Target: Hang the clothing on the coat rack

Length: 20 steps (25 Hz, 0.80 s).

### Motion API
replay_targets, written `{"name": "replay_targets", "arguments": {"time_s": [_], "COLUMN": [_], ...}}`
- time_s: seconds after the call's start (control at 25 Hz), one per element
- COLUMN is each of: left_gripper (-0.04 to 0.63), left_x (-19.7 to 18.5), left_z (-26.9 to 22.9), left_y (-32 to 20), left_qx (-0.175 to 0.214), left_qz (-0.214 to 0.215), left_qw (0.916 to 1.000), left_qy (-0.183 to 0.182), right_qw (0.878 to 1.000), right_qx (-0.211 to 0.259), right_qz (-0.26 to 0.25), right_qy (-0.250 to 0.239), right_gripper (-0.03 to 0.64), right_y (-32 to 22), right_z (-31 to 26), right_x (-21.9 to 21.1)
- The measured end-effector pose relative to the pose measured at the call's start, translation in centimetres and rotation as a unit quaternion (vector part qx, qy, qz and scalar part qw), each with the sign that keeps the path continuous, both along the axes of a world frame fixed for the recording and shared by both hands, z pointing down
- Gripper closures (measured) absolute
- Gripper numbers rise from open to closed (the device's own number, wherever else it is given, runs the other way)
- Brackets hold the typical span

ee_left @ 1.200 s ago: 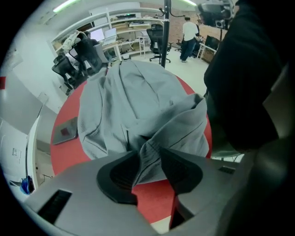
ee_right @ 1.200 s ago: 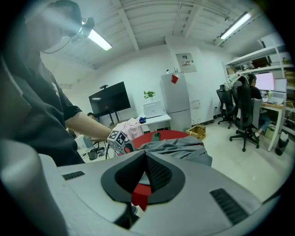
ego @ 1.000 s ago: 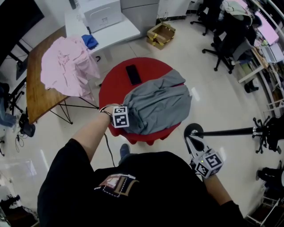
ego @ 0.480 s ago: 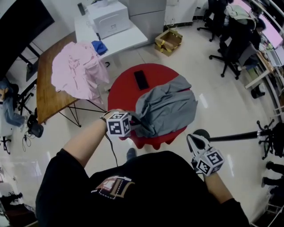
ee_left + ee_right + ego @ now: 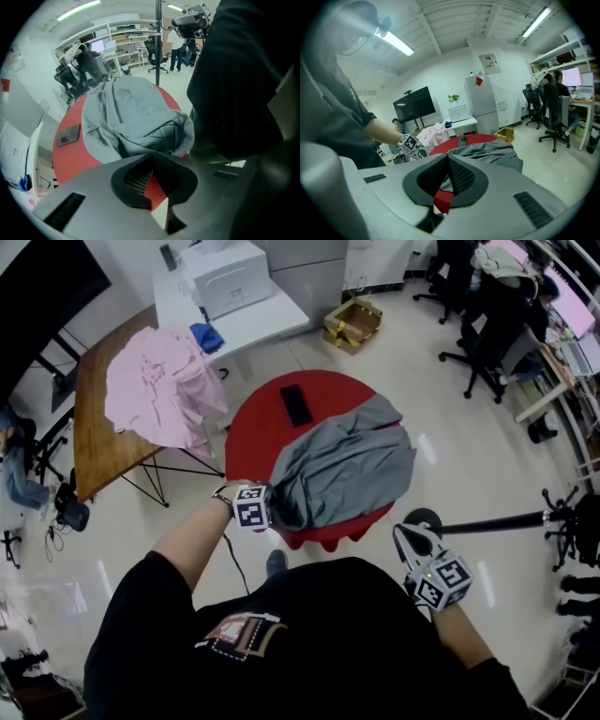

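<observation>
The grey garment sprawls over the red worktop, toward its 4 o'clock side. I'd judge it soft, light and floppy, best lifted by the collar or shoulders. The left tool is clamped on its 8 o'clock edge. The right tool is closed and empty. The coat rack stands at 3 o'clock.

Open across bare floor between red desk and coat rack at right. Crowded over the desk's near half by grey garment; beyond, only phone. Hemmed at left by wooden desk under pink cloth.
</observation>
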<state>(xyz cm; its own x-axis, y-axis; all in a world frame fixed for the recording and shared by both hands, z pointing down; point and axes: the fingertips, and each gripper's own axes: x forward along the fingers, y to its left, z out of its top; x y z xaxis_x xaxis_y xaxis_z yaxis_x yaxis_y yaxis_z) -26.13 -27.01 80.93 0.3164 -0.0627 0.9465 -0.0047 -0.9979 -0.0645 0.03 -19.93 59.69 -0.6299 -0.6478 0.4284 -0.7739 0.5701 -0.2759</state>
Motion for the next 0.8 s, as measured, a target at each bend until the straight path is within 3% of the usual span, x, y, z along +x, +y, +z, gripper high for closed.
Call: {"name": "replay_targets", "arguments": {"time_s": [0.12, 0.28, 0.48, 0.64, 0.8], "left_gripper": [0.585, 0.579, 0.479, 0.452, 0.369], "left_x": [-0.1, 0.0, 0.2, -0.1, -0.6], "left_z": [0.5, 1.4, 1.4, 0.9, 0.6], "left_y": [0.3, 1.7, 4.0, 4.8, 6.6], "left_qx": [0.007, 0.016, -0.010, -0.039, -0.063], "left_qz": [0.006, 0.066, 0.120, 0.126, 0.141], "left_qw": [0.9999, 0.9973, 0.9921, 0.9913, 0.9880], "left_qy": [-0.008, -0.027, -0.034, -0.010, -0.008], "right_qw": [1.000, 1.000, 1.000, 1.000, 1.000], "right_qx": [-0.005, -0.005, -0.003, -0.005, -0.004], "right_qz": [0.005, 0.006, 0.001, -0.001, -0.003], "right_qy": [0.003, 0.006, 0.008, 0.007, 0.008], "right_gripper": [0.612, 0.612, 0.612, 0.612, 0.612], "right_y": [0.4, 0.4, 0.2, 0.0, 0.0], "right_z": [0.1, 0.1, 0.0, 0.1, 0.1], "right_x": [0.4, 0.4, 0.2, 0.1, -0.1]}}
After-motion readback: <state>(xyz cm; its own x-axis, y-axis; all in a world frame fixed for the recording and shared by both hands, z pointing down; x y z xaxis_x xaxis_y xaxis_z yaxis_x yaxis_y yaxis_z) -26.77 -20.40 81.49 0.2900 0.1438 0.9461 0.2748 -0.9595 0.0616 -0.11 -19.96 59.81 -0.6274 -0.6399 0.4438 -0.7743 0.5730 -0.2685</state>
